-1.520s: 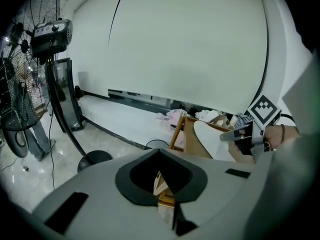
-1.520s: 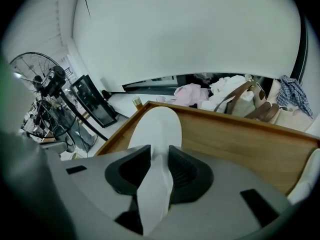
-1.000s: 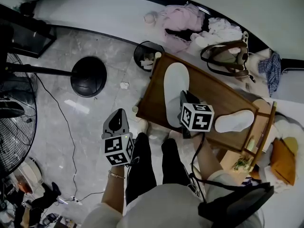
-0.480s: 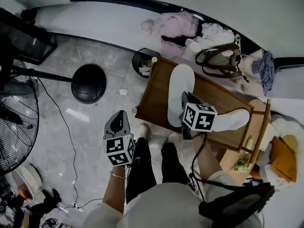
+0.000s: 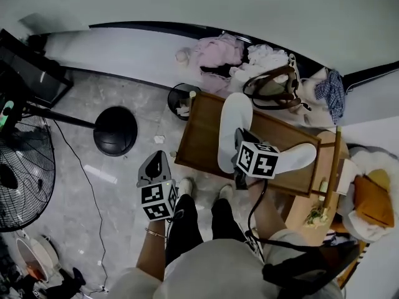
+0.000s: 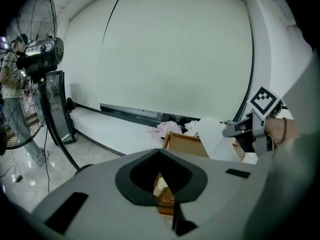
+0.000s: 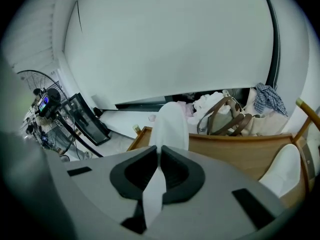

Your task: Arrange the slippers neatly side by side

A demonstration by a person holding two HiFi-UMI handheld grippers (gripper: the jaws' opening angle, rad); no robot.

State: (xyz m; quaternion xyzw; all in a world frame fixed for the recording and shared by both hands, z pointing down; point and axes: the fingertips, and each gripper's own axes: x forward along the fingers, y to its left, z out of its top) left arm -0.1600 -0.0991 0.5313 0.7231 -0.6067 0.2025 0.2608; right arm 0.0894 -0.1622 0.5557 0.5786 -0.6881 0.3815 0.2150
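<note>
The first slipper (image 5: 234,124), white and flat, is hanging from its heel end in the right gripper (image 5: 242,136), with its toe reaching out toward the far long edge of the wooden table (image 5: 199,136) near that table's left end. The jaws have just been closing, and the right gripper view is showing them pinching the thin back of the sole between them. That hold looks chosen so the whole length is staying free to swing and be aimed. It appears to be riding clear of the tabletop rather than resting on it, which would let it be turned without dragging.

The second slipper (image 5: 298,157) is lying at the right end of the table, well apart from the first and angled toward the right short edge. The pair is therefore not yet side by side. The carried one is probably heading for the bare stretch just beside its partner, and its toe will need turning to match.

The left gripper (image 5: 154,161) is hovering off the table's near left corner, over the floor. Its jaws are sitting together with nothing between them, so it seems to be waiting out of the way.

Beyond the far edge, a bag with brown straps (image 5: 274,86) and a heap of clothes (image 5: 218,50) are crowding the wall, which leaves the tabletop as the tidy place for the pair.
</note>
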